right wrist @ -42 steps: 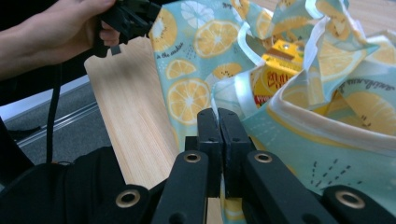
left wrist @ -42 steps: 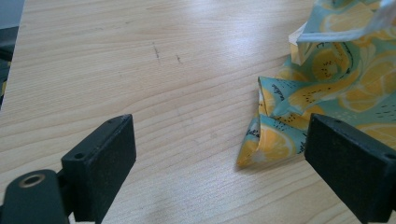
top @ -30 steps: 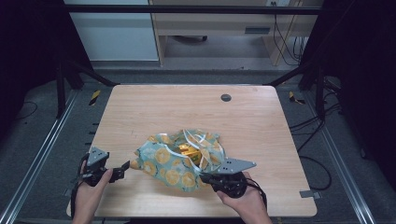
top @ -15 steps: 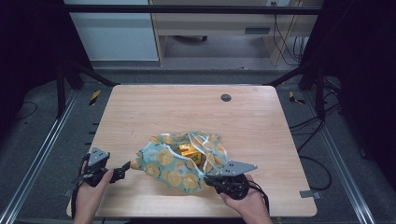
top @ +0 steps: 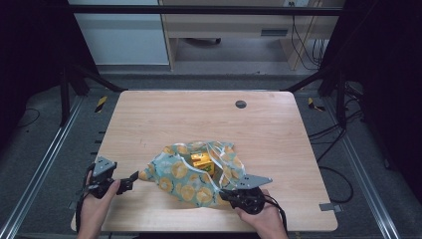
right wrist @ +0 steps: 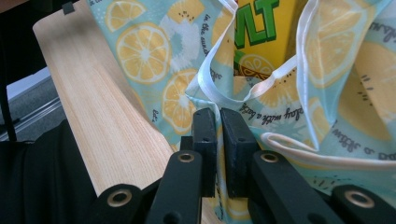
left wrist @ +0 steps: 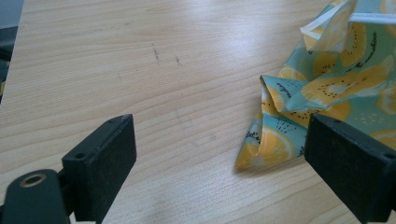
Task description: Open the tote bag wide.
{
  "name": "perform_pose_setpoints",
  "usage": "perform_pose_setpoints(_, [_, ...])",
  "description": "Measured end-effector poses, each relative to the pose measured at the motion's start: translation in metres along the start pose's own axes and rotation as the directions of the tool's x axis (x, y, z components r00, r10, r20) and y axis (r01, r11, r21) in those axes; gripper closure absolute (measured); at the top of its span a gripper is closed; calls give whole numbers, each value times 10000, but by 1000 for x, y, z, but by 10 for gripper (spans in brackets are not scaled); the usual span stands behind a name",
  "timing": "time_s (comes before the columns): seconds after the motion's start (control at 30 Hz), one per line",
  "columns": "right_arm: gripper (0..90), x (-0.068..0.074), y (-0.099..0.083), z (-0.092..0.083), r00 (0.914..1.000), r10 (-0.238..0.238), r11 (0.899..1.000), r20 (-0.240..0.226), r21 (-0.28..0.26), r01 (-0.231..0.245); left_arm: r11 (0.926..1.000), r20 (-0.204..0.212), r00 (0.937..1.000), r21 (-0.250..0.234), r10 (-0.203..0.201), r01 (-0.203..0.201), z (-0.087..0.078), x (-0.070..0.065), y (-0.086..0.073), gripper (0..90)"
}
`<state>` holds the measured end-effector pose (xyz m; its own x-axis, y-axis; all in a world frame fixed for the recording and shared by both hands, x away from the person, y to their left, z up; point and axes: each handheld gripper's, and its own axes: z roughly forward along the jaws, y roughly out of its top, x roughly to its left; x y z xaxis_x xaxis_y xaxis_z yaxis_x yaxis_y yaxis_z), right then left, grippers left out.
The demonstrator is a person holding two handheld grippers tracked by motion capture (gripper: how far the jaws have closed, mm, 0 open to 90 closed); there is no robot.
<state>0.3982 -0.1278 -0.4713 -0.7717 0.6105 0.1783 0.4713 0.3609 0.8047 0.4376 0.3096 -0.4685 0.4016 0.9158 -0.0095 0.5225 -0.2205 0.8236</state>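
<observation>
Lower now than a second ago, the right tongs [top: 226, 194] have brought the lemon-print bag [top: 186, 174] down so it spreads flatter on the table [top: 164, 119]; the left tongs [top: 130, 180] have kept their place. In the right gripper view the right tongs' jaws have been easing open a little, yet the pads are all but together, with the bag's fabric [right wrist: 219, 154] just under its white-trimmed rim pinched between them. The left tongs [left wrist: 219, 163] stand wide apart and empty, one pad [left wrist: 345, 168] just beside the bag's folded corner [left wrist: 266, 144], not touching it. To do this well, I'd keep the right pinch firm and close the left tongs on that corner before spreading the mouth. Beyond the rim, a yellow carton [right wrist: 264, 32] sits inside the bag, which lies between the two tongs near the table's front edge.
</observation>
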Motion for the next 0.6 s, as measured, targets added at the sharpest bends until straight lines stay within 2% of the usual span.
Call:
perform_pose_setpoints(0.2, [844, -2, -4, 3, 9999, -21, 9996, 139, 287, 17, 10000, 120, 9999, -57, 9, -9, -1, -1, 1, 92])
perform_pose_setpoints(0.3, [843, -2, -5, 4, 9997, -42, 9989, 238, 459, 31, 9996, 282, 9996, -263, 61, -54, -6, -5, 4, 94])
perform_pose_setpoints(0.33, [843, -2, -6, 4, 9996, -69, 9987, 271, 501, 56, 9993, 408, 9992, -382, -24, 40, -8, -6, 6, 95])
perform_pose_setpoints(0.43, [858, -2, -7, 5, 9996, -34, 9977, 271, 681, 15, 9979, 841, 9963, -644, 156, -102, -15, -15, 15, 110])
perform_pose_setpoints(0.6, [879, -2, -8, 9, 9996, -110, 9949, 275, 1001, 81, 9935, 1763, 9831, -1099, 499, -307, -23, -35, 40, 134])
